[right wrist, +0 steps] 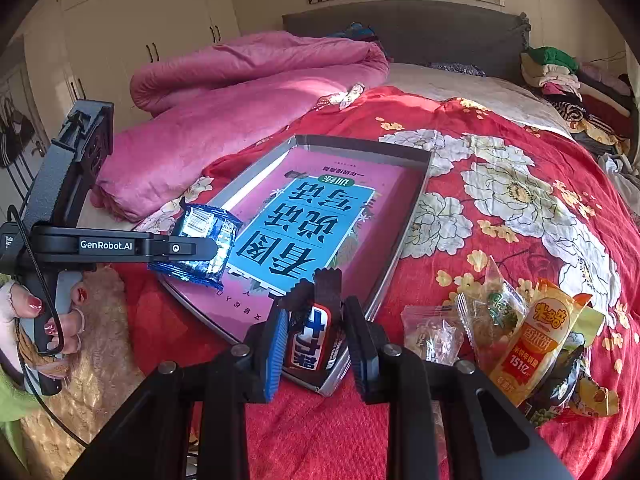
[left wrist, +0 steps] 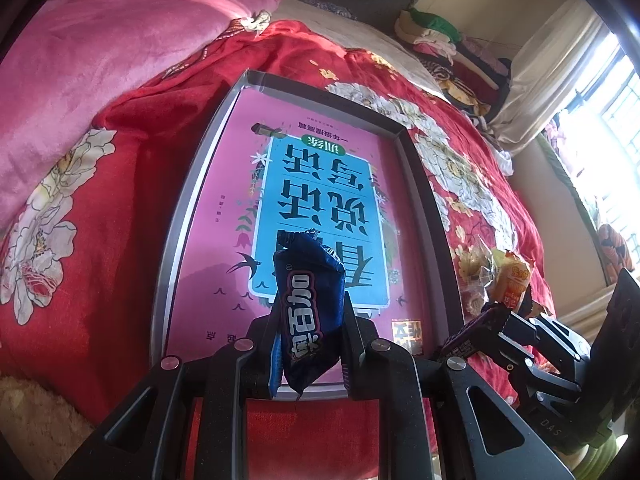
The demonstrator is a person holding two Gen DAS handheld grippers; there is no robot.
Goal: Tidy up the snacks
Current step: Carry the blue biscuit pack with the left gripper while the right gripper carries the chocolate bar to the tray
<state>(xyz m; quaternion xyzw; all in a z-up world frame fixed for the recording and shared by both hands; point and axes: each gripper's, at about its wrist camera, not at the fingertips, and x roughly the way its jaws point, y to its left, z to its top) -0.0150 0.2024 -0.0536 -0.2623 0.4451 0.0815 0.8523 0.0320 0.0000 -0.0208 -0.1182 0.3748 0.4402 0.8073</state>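
My left gripper [left wrist: 310, 312] is shut on a dark blue snack packet [left wrist: 308, 304], held upright over the near end of a shallow grey box [left wrist: 184, 216]. A pink and blue book [left wrist: 320, 208] lies in that box. In the right wrist view the same left gripper [right wrist: 212, 246] holds the blue packet [right wrist: 204, 240] above the box's near left corner. My right gripper [right wrist: 316, 312] is shut on a dark brown chocolate bar [right wrist: 314, 336] over the box's near right rim [right wrist: 400, 228]. The right gripper [left wrist: 492, 312] also shows at the right of the left wrist view.
Several loose snack packets [right wrist: 532, 344] lie on the red flowered bedspread [right wrist: 520, 208] right of the box; the pile [left wrist: 508, 280] shows beside the right gripper. A pink quilt [right wrist: 240, 92] is bunched at the back left, folded clothes [right wrist: 560, 76] at the back right. A hand [right wrist: 40, 320] grips the left handle.
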